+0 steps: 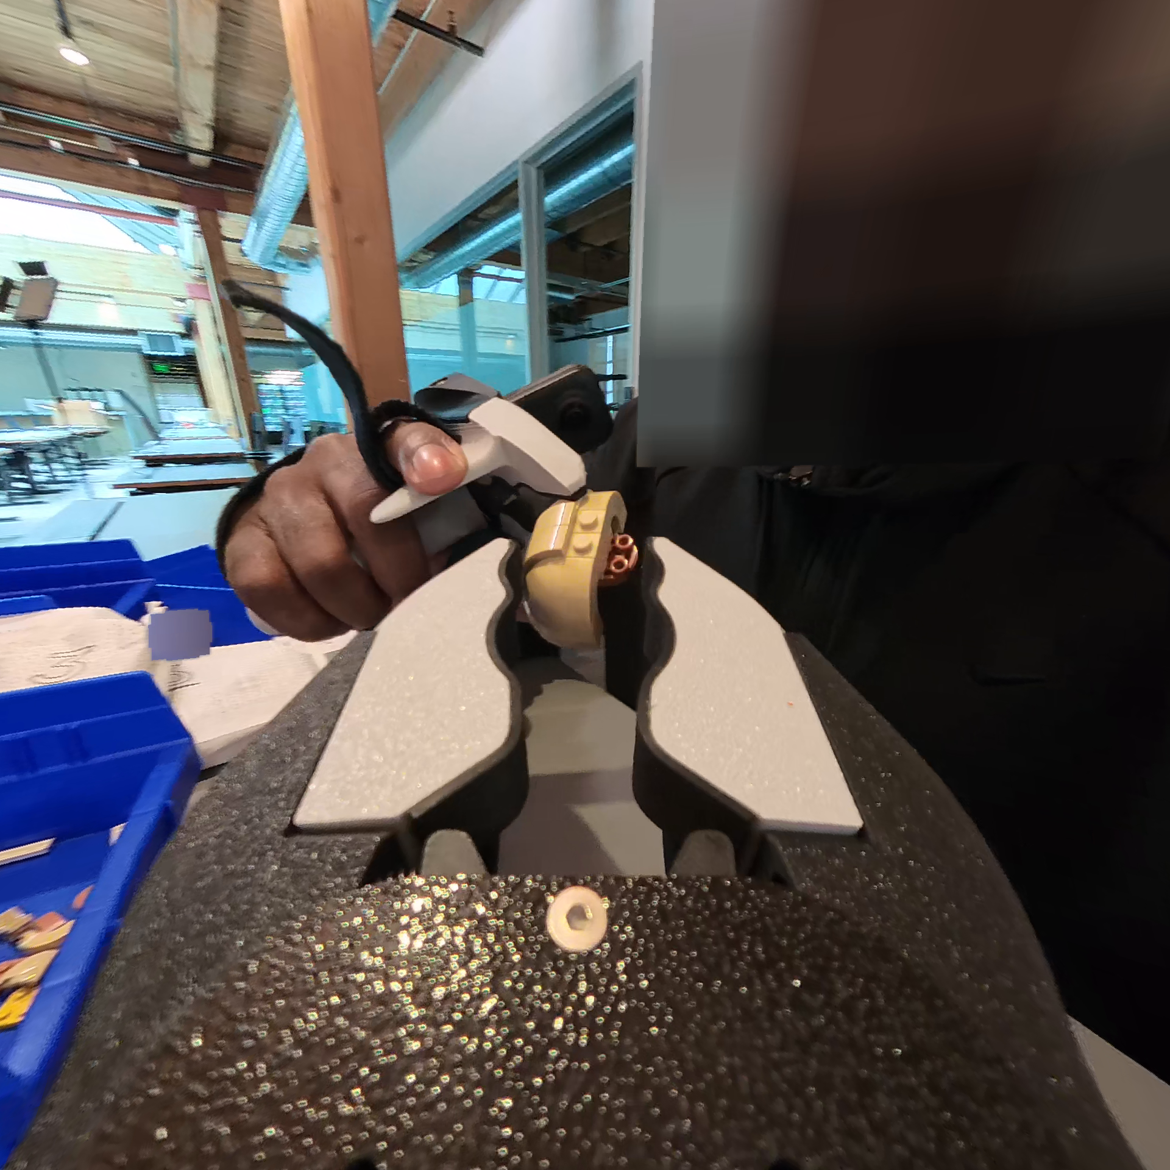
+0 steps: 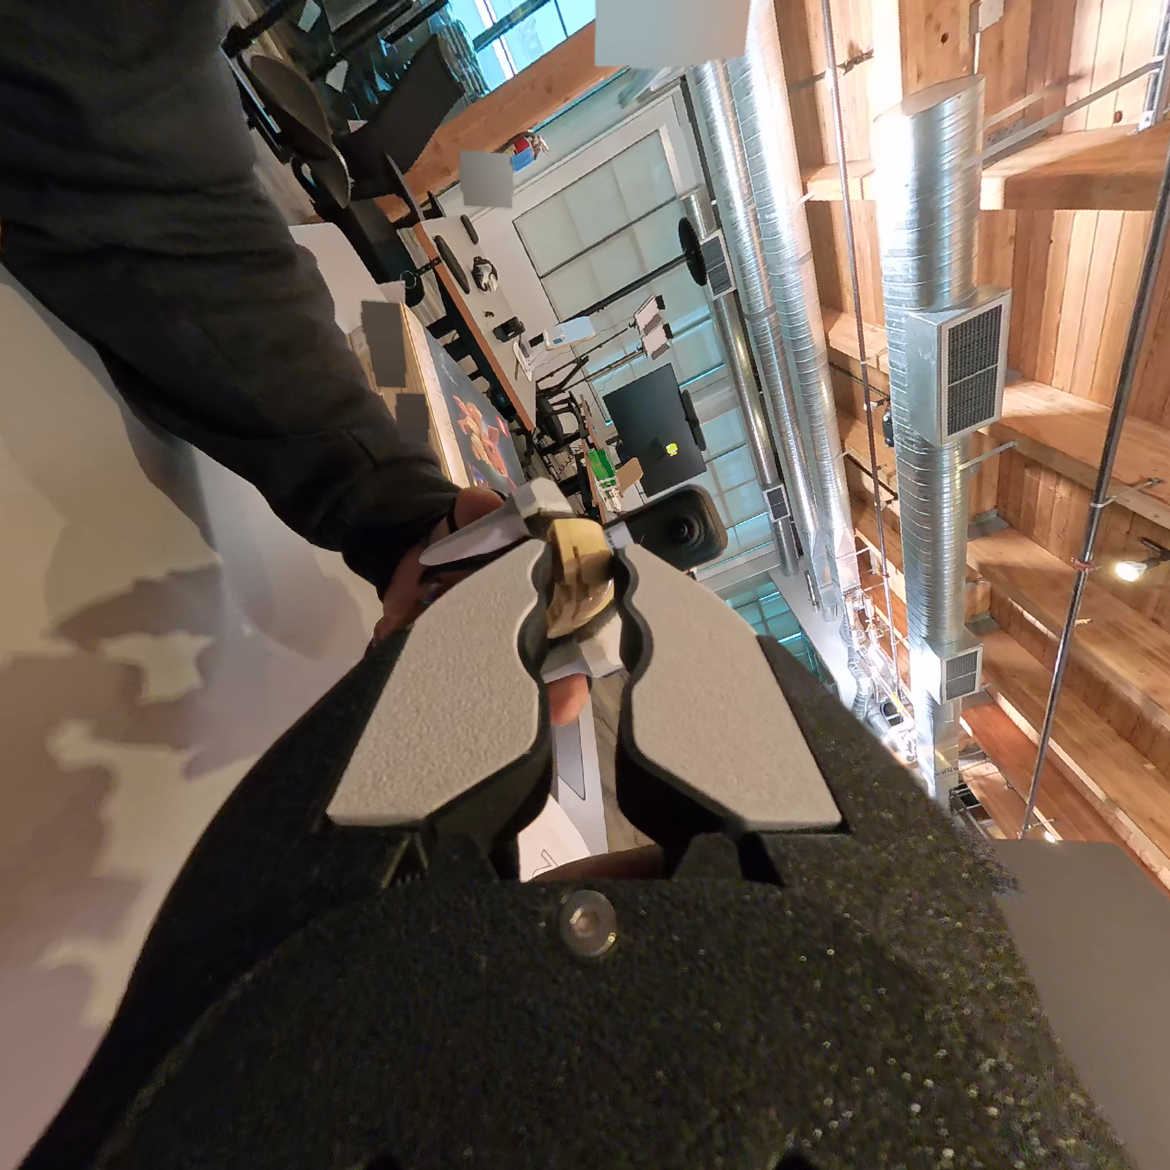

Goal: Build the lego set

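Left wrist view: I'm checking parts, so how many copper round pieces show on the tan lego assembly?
2 copper round pieces, both at the right end of the tan lego assembly: one above, the other just below it. More may be hidden behind.

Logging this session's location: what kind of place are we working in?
Likely an open-plan workshop or lab in a converted industrial building: exposed metal ducts under a timber ceiling, long work tables, blue parts bins.
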Demonstrator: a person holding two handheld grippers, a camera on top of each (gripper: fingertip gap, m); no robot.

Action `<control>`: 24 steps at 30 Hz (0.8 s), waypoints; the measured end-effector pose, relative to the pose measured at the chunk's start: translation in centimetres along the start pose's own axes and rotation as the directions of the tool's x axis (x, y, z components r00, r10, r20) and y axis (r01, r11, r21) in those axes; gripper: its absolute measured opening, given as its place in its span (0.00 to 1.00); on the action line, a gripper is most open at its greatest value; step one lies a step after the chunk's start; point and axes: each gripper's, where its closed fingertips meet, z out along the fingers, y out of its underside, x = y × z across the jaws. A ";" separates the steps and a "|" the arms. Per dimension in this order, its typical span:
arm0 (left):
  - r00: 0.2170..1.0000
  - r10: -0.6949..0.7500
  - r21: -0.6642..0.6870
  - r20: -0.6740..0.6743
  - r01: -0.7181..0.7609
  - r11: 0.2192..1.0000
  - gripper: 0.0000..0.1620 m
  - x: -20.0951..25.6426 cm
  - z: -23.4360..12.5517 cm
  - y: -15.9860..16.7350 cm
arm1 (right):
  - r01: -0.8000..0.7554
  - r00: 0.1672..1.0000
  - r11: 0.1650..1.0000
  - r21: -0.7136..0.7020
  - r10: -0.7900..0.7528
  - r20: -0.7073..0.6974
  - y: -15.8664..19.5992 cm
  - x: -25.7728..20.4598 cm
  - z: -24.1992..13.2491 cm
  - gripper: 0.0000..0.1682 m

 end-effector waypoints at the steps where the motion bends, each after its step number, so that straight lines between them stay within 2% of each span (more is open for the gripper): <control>1: 1.000 0.009 -0.006 0.015 -0.009 1.000 0.22 -0.1 0.0 0.0 | -0.008 1.000 1.000 -0.002 0.008 -0.005 0.1 0.1 0.0 0.10; 5: 0.982 0.116 -0.066 0.151 -0.108 0.992 0.23 -0.8 -0.5 0.0 | -0.090 0.995 0.996 -0.013 0.090 -0.034 0.6 0.7 0.1 0.10; 8: 0.920 0.267 -0.146 0.287 -0.234 0.961 0.23 -1.5 -1.3 -0.7 | -0.187 0.981 0.982 -0.005 0.186 -0.061 1.1 1.3 0.0 0.10; 11: 0.846 0.376 -0.247 0.378 -0.299 0.922 0.22 -2.1 -1.8 -1.3 | -0.292 0.952 0.956 0.018 0.293 -0.089 1.6 1.9 -0.1 0.10; 14: 0.756 0.487 -0.350 0.438 -0.356 0.866 0.22 -2.6 -2.0 -1.3 | -0.428 0.893 0.902 0.056 0.431 -0.126 2.3 2.9 -0.2 0.10; 18: 0.607 0.583 -0.456 0.540 -0.372 0.809 0.23 -4.1 -2.7 -1.3 | -0.613 0.763 0.777 0.143 0.629 -0.148 3.1 4.0 -0.4 0.10; 20: 0.564 0.586 -0.453 0.582 -0.373 0.810 0.23 -4.5 -2.9 -1.5 | -0.663 0.714 0.726 0.184 0.687 -0.138 3.2 4.3 -0.5 0.10; 24: 0.552 0.544 -0.375 0.632 -0.397 0.838 0.23 -4.6 -2.7 -1.9 | -0.708 0.659 0.667 0.232 0.742 -0.124 3.5 4.3 -0.5 0.10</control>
